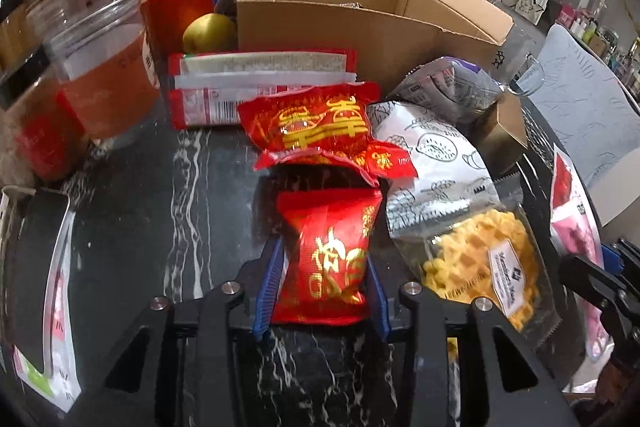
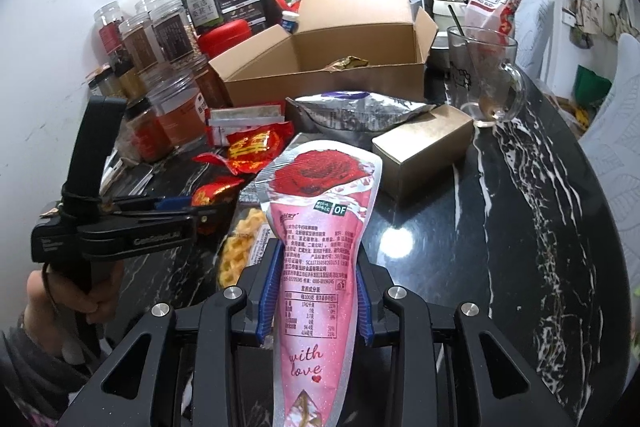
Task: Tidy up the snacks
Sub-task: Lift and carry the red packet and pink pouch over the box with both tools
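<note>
My left gripper (image 1: pixel 324 291) pinches a red packet (image 1: pixel 326 263), my right gripper (image 2: pixel 316 287) a pink cone pouch (image 2: pixel 316 247). The open cardboard box (image 2: pixel 320 83) lies far ahead; each pack's long axis points toward it.

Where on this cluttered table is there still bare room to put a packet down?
Two patches: dark marble right of the gold box, below the glass mug; and marble between the orange jar and the red packets. The middle before the cardboard box is crowded.

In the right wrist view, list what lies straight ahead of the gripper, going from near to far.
right gripper → pink rose packet → silver foil bag → open cardboard box
</note>
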The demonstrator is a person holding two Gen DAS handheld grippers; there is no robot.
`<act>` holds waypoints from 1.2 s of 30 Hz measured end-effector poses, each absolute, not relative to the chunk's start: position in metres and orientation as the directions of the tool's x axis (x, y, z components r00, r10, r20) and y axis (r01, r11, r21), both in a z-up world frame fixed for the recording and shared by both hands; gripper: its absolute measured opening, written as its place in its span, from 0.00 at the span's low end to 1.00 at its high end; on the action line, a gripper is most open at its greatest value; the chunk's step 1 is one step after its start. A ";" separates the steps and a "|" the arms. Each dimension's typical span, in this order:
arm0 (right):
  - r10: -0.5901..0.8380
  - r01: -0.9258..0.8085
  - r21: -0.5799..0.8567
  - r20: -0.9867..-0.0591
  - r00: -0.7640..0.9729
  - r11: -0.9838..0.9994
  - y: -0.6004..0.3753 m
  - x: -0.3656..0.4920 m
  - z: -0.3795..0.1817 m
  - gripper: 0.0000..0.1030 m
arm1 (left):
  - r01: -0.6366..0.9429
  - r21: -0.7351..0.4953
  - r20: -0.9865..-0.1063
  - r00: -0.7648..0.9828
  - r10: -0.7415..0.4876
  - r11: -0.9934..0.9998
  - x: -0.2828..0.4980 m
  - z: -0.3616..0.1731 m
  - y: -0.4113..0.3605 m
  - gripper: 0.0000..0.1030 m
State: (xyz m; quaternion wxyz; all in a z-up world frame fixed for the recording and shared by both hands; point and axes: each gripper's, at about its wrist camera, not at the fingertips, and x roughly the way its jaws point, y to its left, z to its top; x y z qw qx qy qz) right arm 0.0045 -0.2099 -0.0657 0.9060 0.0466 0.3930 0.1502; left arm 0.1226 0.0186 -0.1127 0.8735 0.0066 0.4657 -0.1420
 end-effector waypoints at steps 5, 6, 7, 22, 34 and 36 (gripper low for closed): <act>0.310 -0.229 0.210 -0.702 0.642 0.950 -0.211 0.007 -0.069 0.31 | 0.259 -0.130 -0.799 0.544 -0.256 0.957 0.125 -0.112 0.018 0.28; 0.310 -0.228 0.212 -0.702 0.641 0.950 -0.212 0.007 -0.070 0.31 | 0.261 -0.135 -0.795 0.547 -0.262 0.956 0.124 -0.111 0.019 0.28; 0.310 -0.226 0.214 -0.703 0.640 0.950 -0.212 0.008 -0.070 0.31 | 0.264 -0.144 -0.792 0.548 -0.271 0.954 0.122 -0.109 0.020 0.28; 0.358 -0.300 0.203 -0.635 0.684 0.932 -0.203 0.020 -0.037 0.31 | 0.339 -0.185 -0.664 0.649 -0.372 0.922 0.101 -0.030 0.023 0.28; 0.365 -0.361 0.108 -0.500 0.785 0.926 -0.194 0.051 0.043 0.31 | 0.386 -0.140 -0.497 0.769 -0.402 0.912 0.122 0.044 0.008 0.28; 0.369 -0.361 0.112 -0.481 0.795 0.926 -0.195 0.059 0.055 0.31 | 0.395 -0.133 -0.475 0.780 -0.408 0.909 0.128 0.055 0.006 0.28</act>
